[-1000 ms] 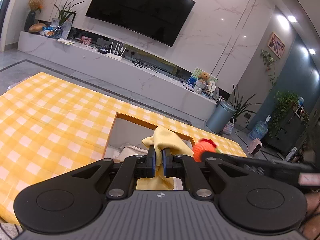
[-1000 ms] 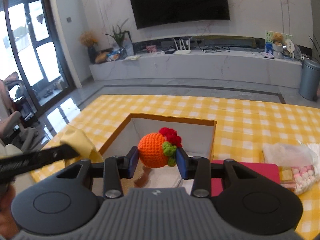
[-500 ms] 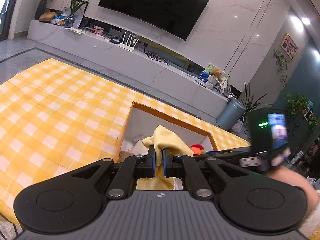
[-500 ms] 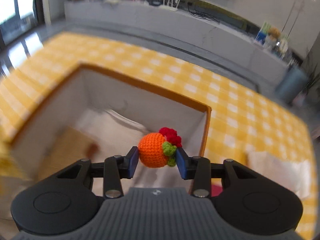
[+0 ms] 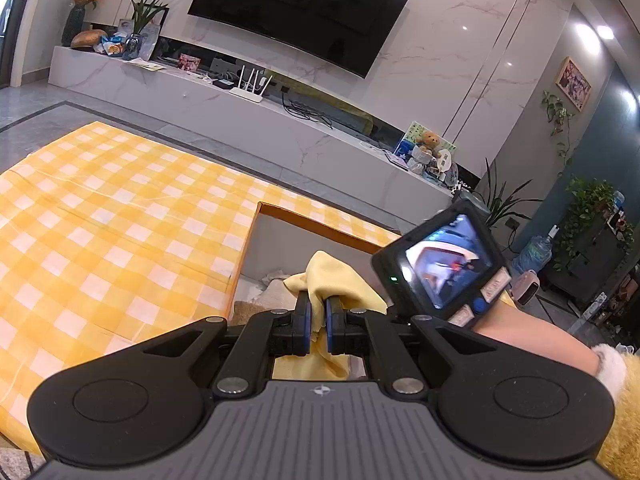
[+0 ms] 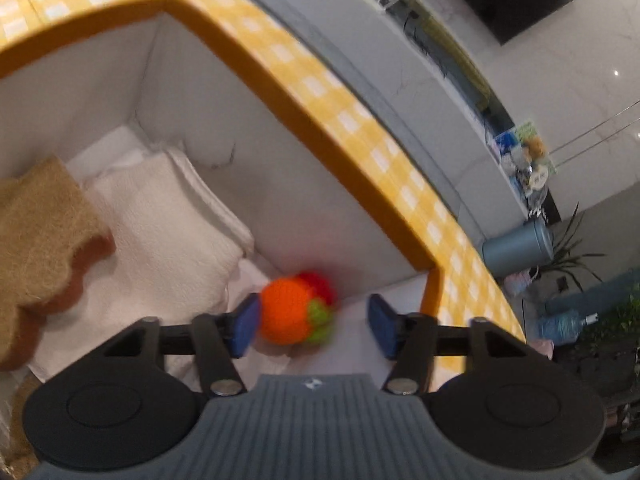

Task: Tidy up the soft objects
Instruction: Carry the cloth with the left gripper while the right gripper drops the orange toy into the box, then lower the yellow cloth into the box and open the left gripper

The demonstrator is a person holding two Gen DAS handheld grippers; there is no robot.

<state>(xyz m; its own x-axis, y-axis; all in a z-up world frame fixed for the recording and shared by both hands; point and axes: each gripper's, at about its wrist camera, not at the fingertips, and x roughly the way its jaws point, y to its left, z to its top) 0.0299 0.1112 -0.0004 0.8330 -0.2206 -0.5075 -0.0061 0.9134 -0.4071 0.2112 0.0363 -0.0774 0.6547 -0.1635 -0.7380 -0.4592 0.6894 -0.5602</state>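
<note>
Lowered into the box [image 6: 280,184] since the earlier frame, the right gripper [image 6: 314,322] has just been spread; the blurred crochet ball [image 6: 294,310] sits low-centre, touching only one pad. The yellow cloth [image 5: 332,280], partly hidden, is pinched by the left gripper [image 5: 318,322].

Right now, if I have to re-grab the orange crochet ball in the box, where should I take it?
Take the crochet ball across its round orange body, coming from above. The right gripper has just been opening, so the ball sits loose beside one pad, near the box corner. Avoid the red and green tufts; they would likely squash and slip.
</note>
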